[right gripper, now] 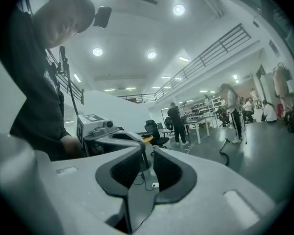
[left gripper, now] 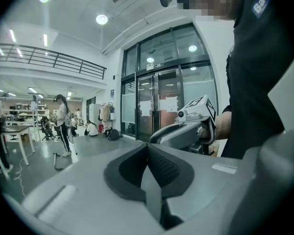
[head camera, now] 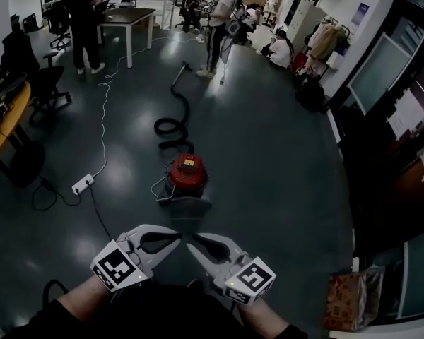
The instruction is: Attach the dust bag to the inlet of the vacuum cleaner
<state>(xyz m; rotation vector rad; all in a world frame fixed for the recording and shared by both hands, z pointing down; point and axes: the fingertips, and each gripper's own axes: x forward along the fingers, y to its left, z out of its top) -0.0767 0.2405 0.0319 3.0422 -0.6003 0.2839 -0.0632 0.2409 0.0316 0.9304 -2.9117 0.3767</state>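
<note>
Holding the left gripper (head camera: 175,236) with its ribbed black pads pressed together on nothing, we are keeping the right gripper (head camera: 192,246) beside it with a narrow gap between its pads, which are also empty. Both are showing smooth grey plastic shells curving into loops, and each is carrying a white cube (head camera: 116,265) printed with black square markers. Their tips are pointing toward each other, close but apart, at the near edge of the scene.

Beyond them, the vacuum (head camera: 186,174) is sitting on the glossy dark floor (head camera: 268,154). It is a round red canister with a yellowish patch on top. A pale grey shape is lying just near of it, too dim for us to identify. A ribbed black hose (head camera: 171,127) is coiling from its far side and running farther off to a rigid tube.

Left of the vacuum, a white power strip (head camera: 83,183) is lying flat, with a thin white cable (head camera: 103,111) trailing far toward a dark table (head camera: 131,16). Chairs (head camera: 46,83) are standing at the left, and people are standing and sitting at the far end. A brownish bag (head camera: 346,301) is standing at the near right.
</note>
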